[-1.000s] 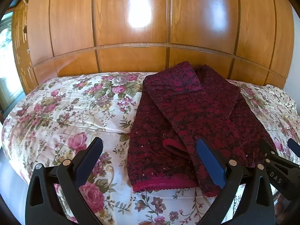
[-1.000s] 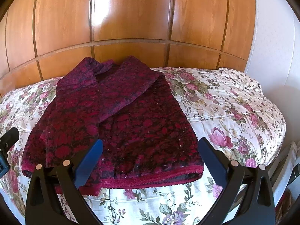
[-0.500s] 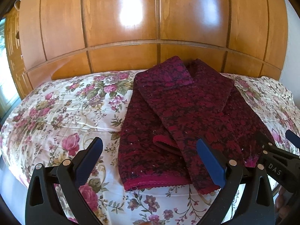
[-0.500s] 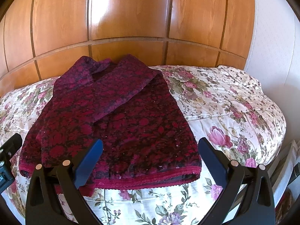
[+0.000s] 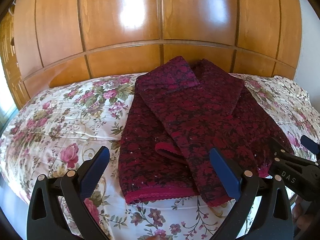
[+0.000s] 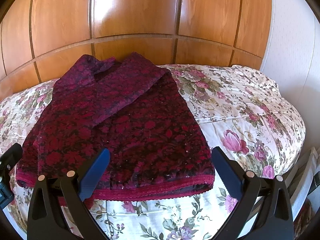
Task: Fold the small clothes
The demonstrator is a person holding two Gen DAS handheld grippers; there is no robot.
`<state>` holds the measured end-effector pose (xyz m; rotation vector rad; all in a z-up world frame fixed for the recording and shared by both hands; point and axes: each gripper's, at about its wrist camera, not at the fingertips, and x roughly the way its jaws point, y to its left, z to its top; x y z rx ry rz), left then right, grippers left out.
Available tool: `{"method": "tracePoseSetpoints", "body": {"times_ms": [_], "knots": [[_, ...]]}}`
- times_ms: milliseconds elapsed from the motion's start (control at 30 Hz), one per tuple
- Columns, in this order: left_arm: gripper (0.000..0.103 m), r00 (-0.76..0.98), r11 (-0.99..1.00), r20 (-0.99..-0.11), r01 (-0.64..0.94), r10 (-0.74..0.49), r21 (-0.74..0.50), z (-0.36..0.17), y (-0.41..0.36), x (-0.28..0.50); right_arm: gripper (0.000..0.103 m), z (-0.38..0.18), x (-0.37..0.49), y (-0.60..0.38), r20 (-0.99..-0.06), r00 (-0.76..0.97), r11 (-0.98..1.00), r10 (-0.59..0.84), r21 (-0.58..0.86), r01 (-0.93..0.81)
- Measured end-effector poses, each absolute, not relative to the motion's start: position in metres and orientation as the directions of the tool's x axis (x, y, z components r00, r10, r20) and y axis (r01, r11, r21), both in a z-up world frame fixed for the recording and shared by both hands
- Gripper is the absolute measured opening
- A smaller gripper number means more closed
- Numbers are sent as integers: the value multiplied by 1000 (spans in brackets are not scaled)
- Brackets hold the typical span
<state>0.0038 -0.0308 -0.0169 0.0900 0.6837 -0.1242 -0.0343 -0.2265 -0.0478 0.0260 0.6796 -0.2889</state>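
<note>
One dark red floral garment (image 5: 192,124) lies partly folded on the flowered bedspread (image 5: 66,120), just ahead of my two grippers. My left gripper (image 5: 160,172) hovers level over its near left hem, fingers spread wide, holding nothing. My right gripper (image 6: 161,172) hovers likewise at the near right hem, spread and empty. Two sleeves seem folded across it.

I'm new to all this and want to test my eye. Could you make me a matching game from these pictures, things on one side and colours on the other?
Things:
1. garment
2. bedspread
3. headboard
4. gripper fingertips

Colours:
A. glossy orange-brown wood
B. blue
C. dark red and black floral
D. cream with pink roses

Pairs: 1-C, 2-D, 3-A, 4-B
</note>
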Motion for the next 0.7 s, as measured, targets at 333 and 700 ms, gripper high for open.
{"method": "tracePoseSetpoints", "body": {"times_ms": [333,700], "knots": [[99,764,966,-624,252,-163,56,-17,-46,-2,101,-55,-31,-233,-638,723,956,-264,-73,284],[99,658,858,-687,504,-308,97,-26,-99,2,101,-55,-29,-281,-672,694,935,-261,4,355]]}}
